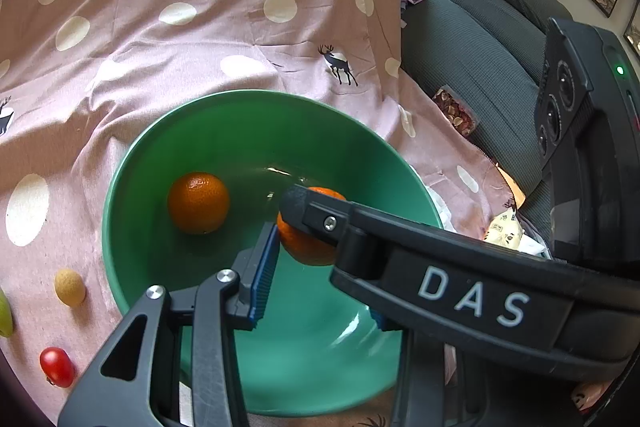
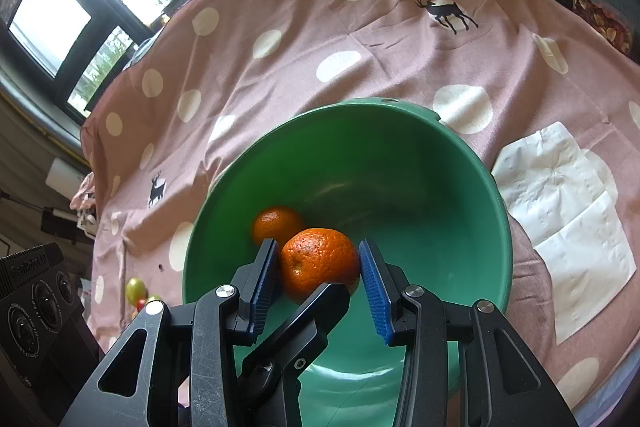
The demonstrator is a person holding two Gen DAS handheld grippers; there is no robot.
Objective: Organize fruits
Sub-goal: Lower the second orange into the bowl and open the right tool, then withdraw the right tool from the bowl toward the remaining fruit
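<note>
The right gripper's [image 2: 320,267] blue-padded fingers [image 2: 376,287] stood on either side of an orange [image 2: 320,263] inside the green bowl [image 2: 472,195], both pads pressed against its skin, so it was gripping the fruit. The left gripper's [image 1: 316,267] left pad [image 1: 264,267] touched the same orange [image 1: 304,247], but the right gripper's arm crossed in front and hid the other pad, so I could not tell whether the left one was closed on it. A second orange [image 1: 198,203] lay loose on the bowl's floor, just beside. The bowl [image 1: 132,187] sat on a pink dotted cloth [image 1: 200,39]. On the cloth beside it were a cherry tomato [image 1: 57,366] and a small tan fruit [image 1: 69,287]. A white paper napkin [image 2: 568,211] lay on the bowl's other side
</note>
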